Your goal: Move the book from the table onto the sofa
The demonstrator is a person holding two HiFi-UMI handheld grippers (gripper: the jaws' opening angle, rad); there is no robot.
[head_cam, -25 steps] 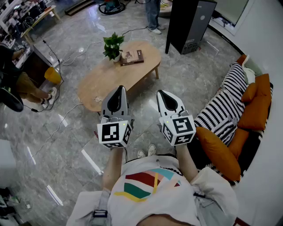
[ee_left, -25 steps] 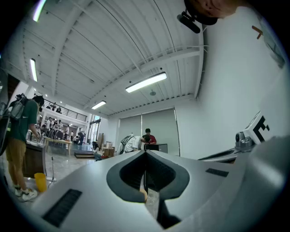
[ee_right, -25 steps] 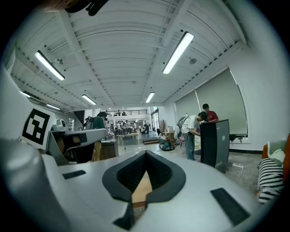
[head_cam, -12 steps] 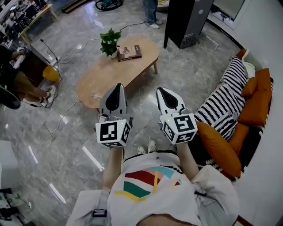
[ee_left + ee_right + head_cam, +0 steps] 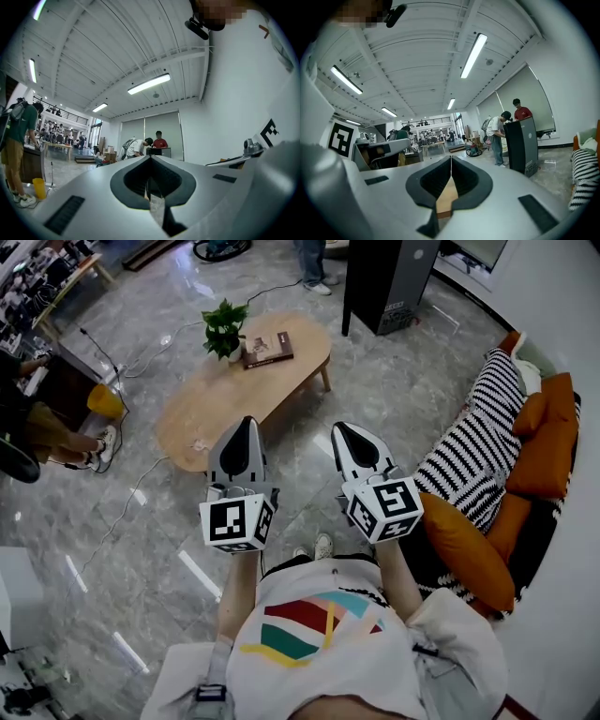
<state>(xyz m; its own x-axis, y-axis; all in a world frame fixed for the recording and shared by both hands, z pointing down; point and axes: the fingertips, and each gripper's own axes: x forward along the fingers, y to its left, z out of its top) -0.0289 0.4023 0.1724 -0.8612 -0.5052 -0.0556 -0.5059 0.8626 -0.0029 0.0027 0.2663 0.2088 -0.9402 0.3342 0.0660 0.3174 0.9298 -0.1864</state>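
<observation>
Far beyond the fingers (image 5: 239, 448): book (image 5: 267, 348)

Bare marble floor (image 5: 375, 399) lies open between the left hand-held gripper (image 5: 246, 423), the right hand-held gripper (image 5: 341, 429) and the oval surface (image 5: 211, 413), crossed only by a thin cable (image 5: 124, 510) at the left. At the surface's far end a potted plant (image 5: 223, 329) stands just beside the book (image 5: 268, 348); its near half is bare. On the sofa (image 5: 536, 545) at the right, orange cushions (image 5: 469, 559) and a striped throw (image 5: 473, 446) fill most of the seat.
</observation>
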